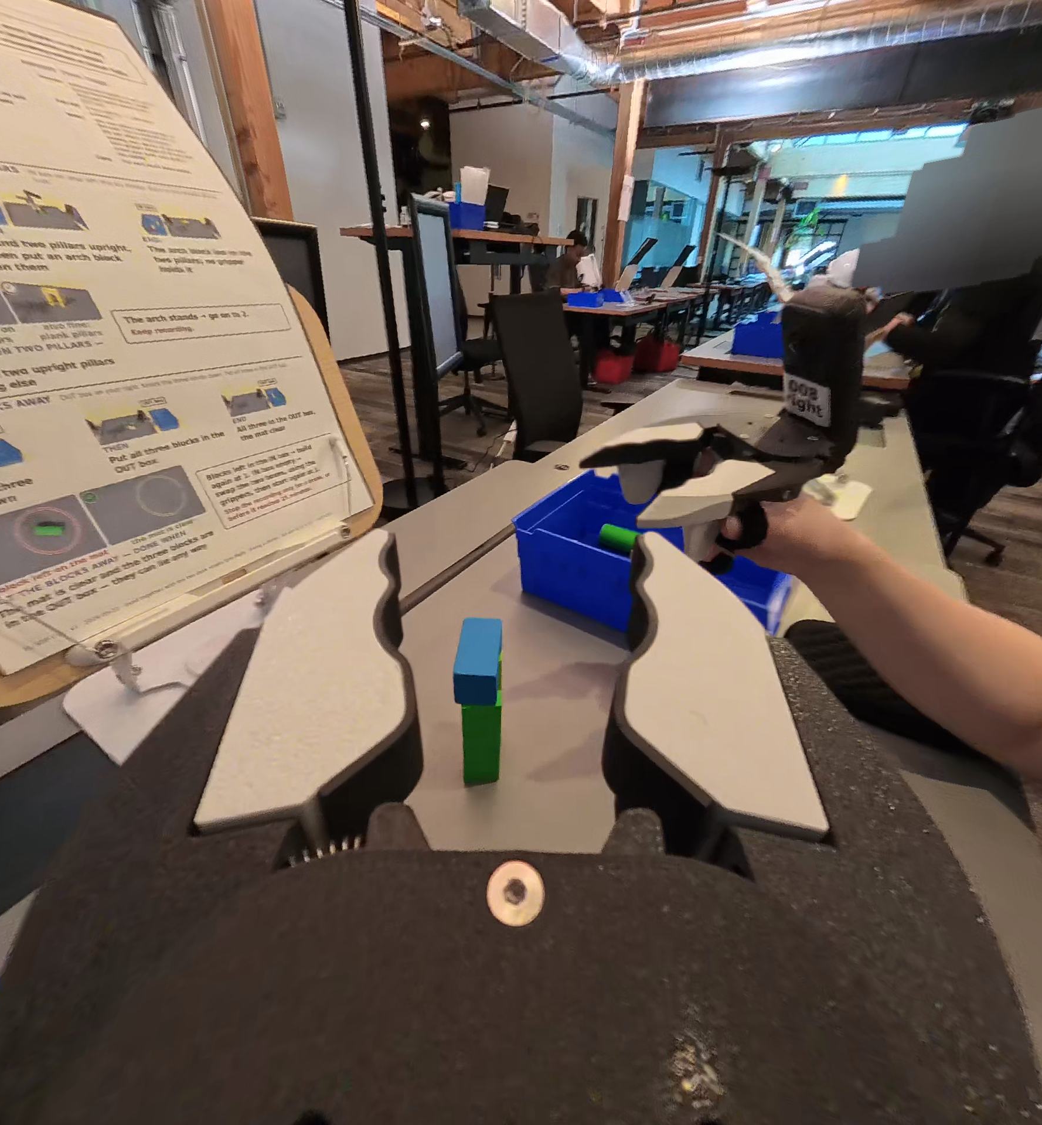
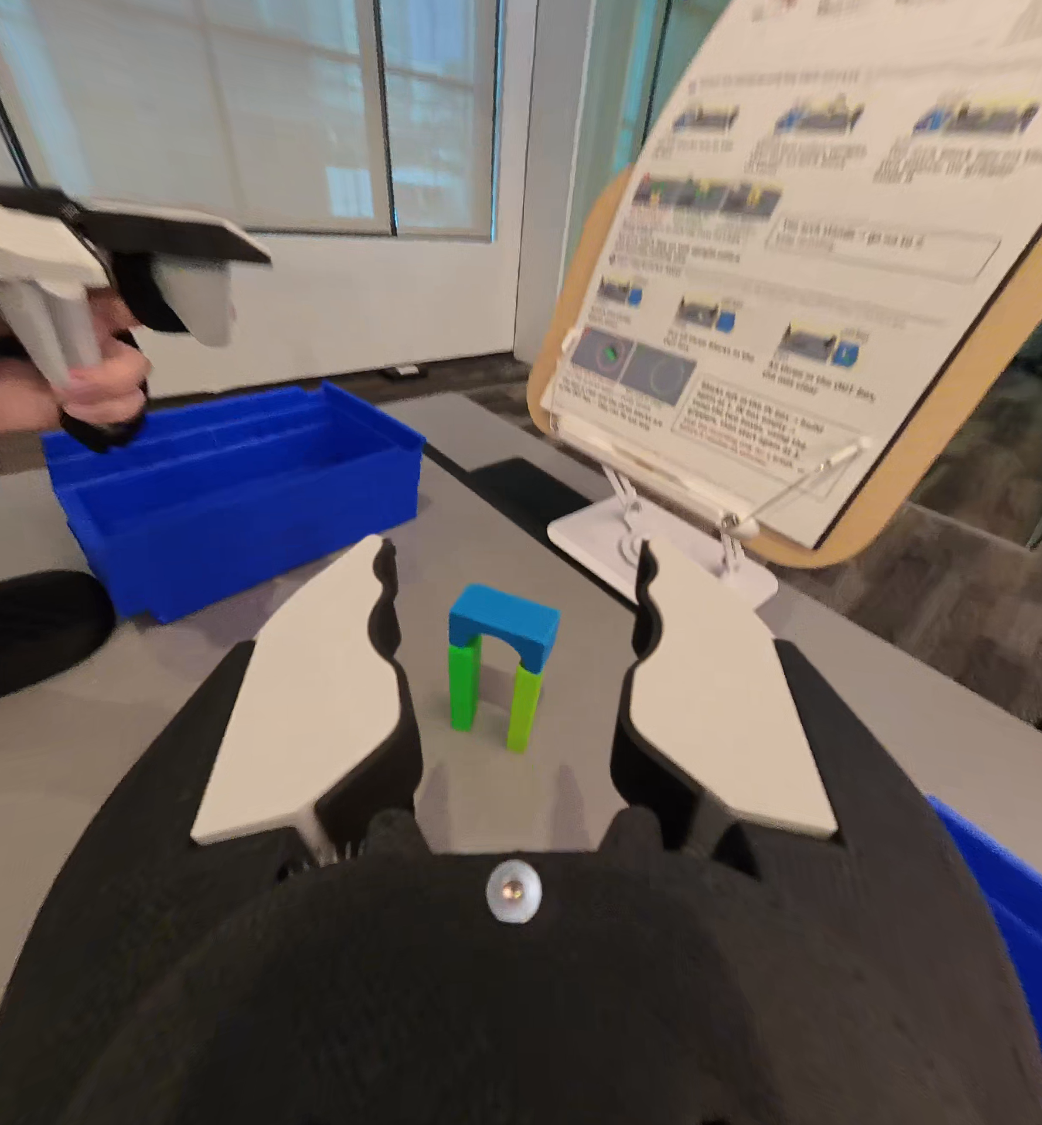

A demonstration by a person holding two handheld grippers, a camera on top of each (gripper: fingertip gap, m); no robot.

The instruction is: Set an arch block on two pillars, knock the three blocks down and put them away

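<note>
Item: blue wooden arch block (image 2: 504,622) resting across two upright green rectangular pillars (image 2: 493,691), standing on the grey tabletop (image 2: 811,639), touched by neither tool. Left gripper (image 1: 515,584): fingers spread, empty, arch ahead in line with the gap, seen end-on; right gripper (image 2: 515,593): fingers likewise spread and empty, arch ahead of the tips. Also: two blue plastic bins, one (image 1: 573,563) holding a green cylinder (image 1: 619,537) (other contents hidden), the other (image 2: 232,481) behind the arch beside an instruction sheet on a stand (image 2: 811,292).
</note>
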